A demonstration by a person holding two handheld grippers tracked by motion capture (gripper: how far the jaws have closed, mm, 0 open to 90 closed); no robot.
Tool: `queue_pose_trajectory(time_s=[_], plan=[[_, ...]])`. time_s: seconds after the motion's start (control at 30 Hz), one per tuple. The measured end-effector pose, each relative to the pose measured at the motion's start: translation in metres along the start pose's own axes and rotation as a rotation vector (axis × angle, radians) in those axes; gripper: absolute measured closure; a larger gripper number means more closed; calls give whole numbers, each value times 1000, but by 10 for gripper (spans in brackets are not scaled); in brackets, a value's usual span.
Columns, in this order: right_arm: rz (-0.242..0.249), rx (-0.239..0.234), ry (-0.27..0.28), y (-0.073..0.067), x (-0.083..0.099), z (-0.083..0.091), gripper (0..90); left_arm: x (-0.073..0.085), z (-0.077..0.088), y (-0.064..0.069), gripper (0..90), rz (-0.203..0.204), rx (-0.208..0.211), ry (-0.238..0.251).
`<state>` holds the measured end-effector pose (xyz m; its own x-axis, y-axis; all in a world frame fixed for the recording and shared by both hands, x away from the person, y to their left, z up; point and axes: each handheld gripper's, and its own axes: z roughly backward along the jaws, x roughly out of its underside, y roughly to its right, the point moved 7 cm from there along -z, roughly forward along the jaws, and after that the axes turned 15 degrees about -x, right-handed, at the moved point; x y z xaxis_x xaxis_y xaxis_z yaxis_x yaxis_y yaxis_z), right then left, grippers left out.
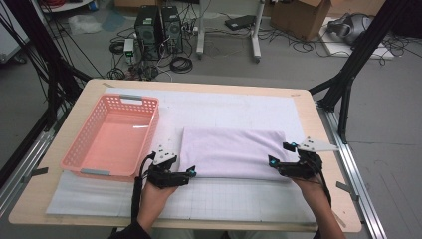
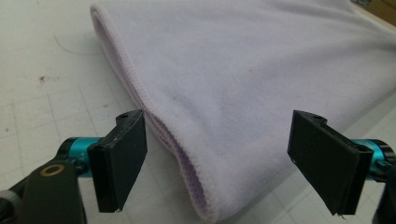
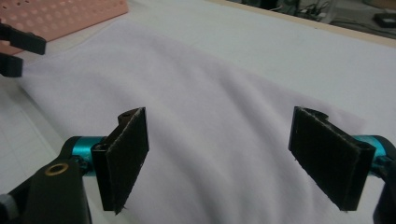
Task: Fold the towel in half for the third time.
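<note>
folded lilac towel (image 1: pixel 233 152) lies flat on the white gridded mat (image 1: pixel 224 199) at the table's middle, its long side running from nine to three o'clock. just beside it at nine o'clock sits a pink perforated basket (image 1: pixel 79 154). left gripper (image 1: pixel 176 175) sits at the towel's seven o'clock corner; in the left gripper view its jaws stand wide apart on either side of the rounded folded edge of the towel (image 2: pixel 243 93), holding nothing. right gripper (image 1: pixel 281 155) is at the towel's five o'clock corner; in the right gripper view its jaws are likewise spread wide over the cloth (image 3: pixel 210 140), gripping nothing, with the left gripper (image 3: pixel 14 51) seen far off at ten o'clock.
</note>
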<state>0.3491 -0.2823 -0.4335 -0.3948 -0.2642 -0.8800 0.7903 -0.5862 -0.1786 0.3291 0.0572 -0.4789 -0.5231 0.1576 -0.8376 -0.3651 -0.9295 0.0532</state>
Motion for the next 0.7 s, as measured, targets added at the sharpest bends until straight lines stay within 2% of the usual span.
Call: queue_pose_trajectory(time_s=[0.23,0.43,0.57,0.7], plan=[[29,-44,-48,-4,-31,-45,191,7,-10,-7,265,50,-33,-57],[62,-76,-94,-14,-51,-77,191,8,-12,-8,322,62,-48,-85],[85,-94,-128,-20,-61,-98,191,9,-12,-6,366,37,-50,-85],[99,-117,-167,-25,-66,-121,192,10,-11,3,527,-24,-33,-82]])
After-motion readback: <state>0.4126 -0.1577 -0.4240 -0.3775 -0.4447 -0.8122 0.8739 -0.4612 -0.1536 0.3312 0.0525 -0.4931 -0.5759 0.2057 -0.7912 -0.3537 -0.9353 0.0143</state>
